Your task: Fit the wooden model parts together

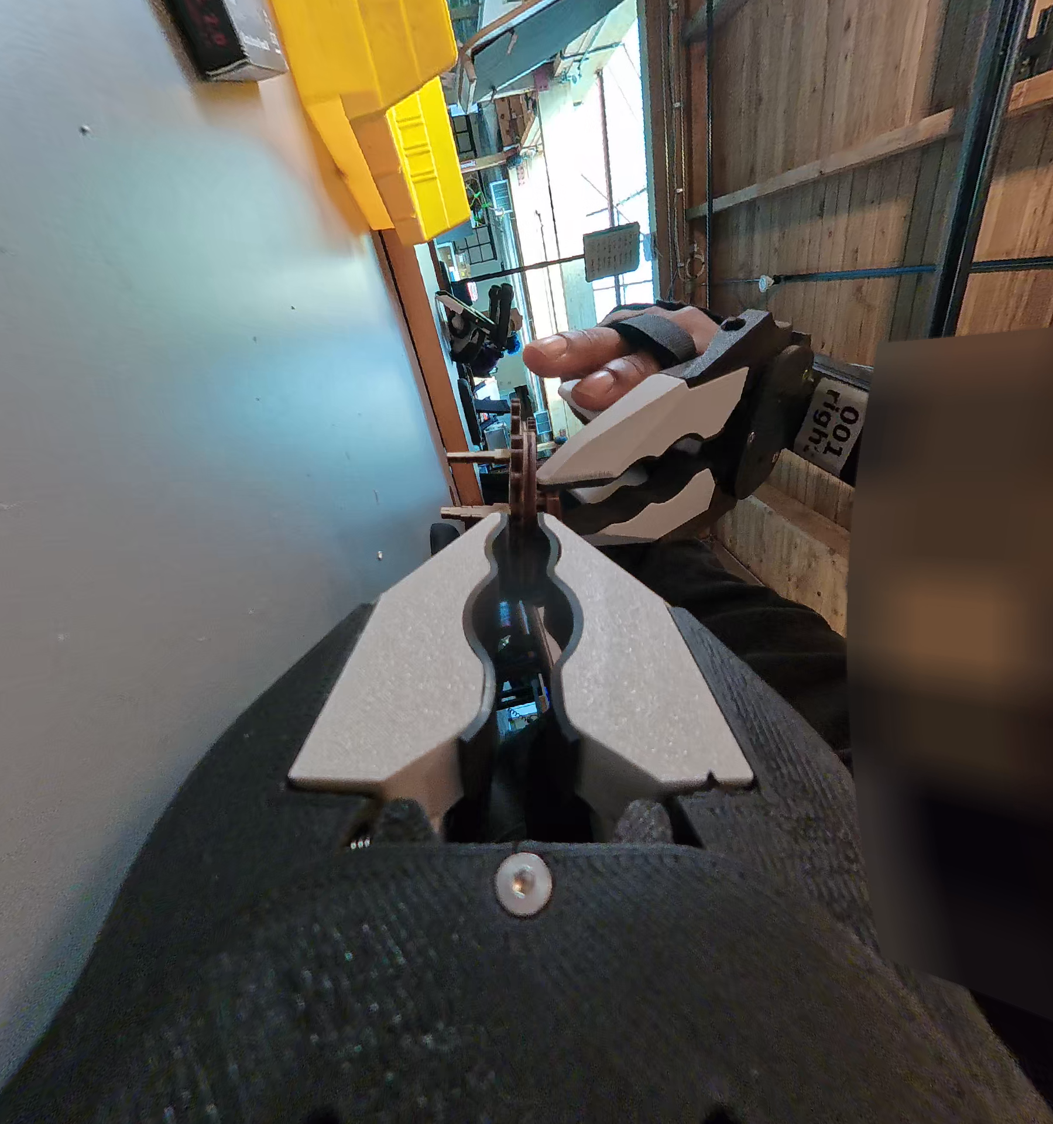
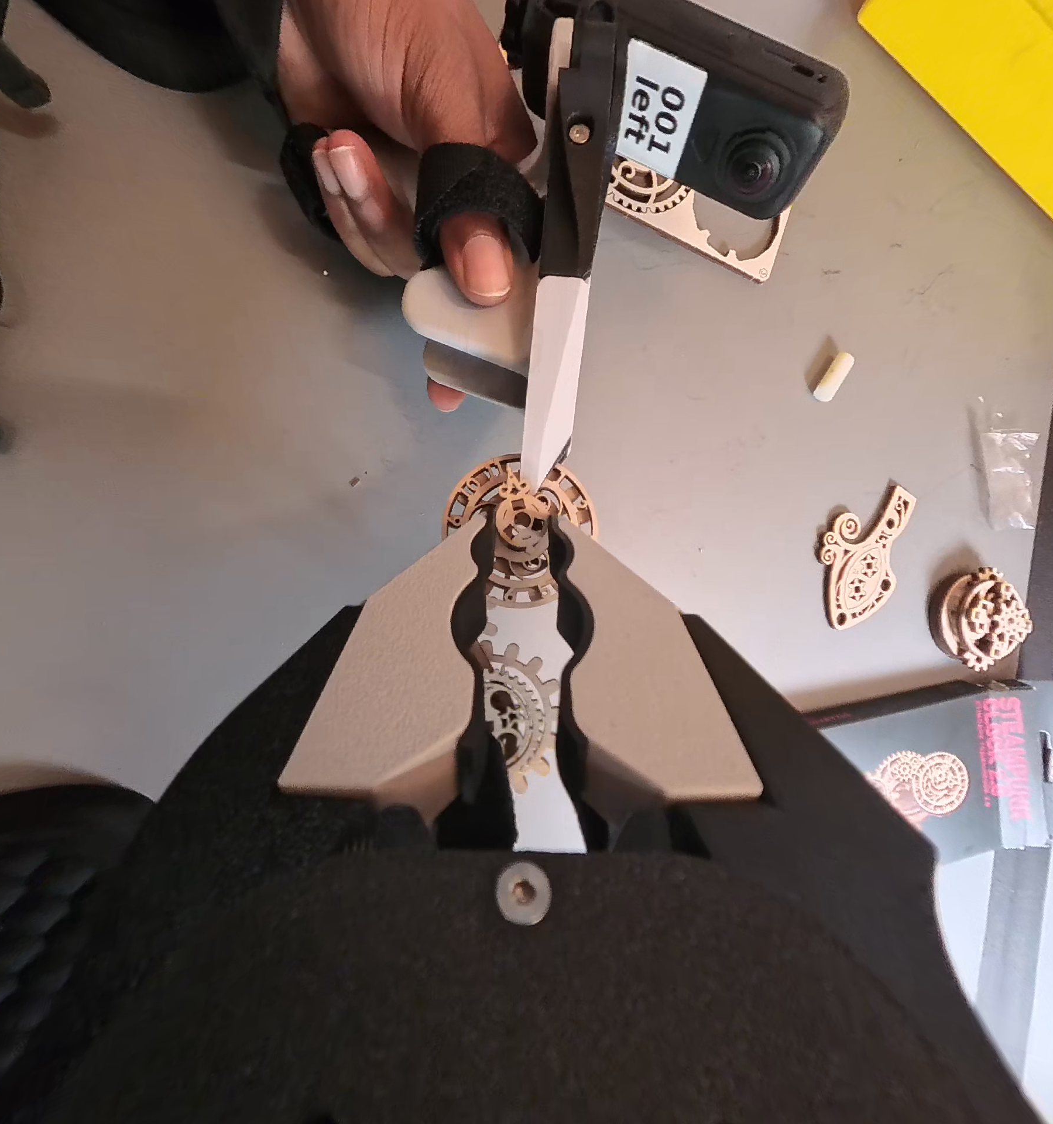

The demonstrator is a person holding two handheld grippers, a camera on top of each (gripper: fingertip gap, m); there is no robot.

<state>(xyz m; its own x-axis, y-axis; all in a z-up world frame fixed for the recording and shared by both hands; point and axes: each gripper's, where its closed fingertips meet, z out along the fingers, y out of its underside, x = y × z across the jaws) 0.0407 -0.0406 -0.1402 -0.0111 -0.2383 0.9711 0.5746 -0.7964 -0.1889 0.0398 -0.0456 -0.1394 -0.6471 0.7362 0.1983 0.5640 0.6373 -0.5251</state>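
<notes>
The wooden model [image 2: 469,496] is a flat clock dial with gears behind it, held above the grey table [image 2: 177,426]. In the left wrist view it shows edge-on [image 1: 521,480], with light pegs sticking out to the left. My left gripper [image 1: 521,523] is shut on the model's edge; in the right wrist view it [image 2: 545,471] comes in from above. My right gripper [image 2: 521,526] is shut on a small round wooden piece [image 2: 519,517] at the dial's centre. In the left wrist view it [image 1: 551,486] meets the model from the right. A larger gear [image 2: 521,711] shows between my right fingers.
On the table to the right lie an ornate wooden part [image 2: 864,559], a round gear sub-assembly [image 2: 980,620], a black package [image 2: 949,784], a small white stick [image 2: 831,377] and a clear bag [image 2: 1007,480]. A punched-out wooden sheet [image 2: 730,243] and yellow bins [image 2: 986,91] sit farther back. Left tips and right tips are each some 20 cm from the small white stick [image 2: 831,377].
</notes>
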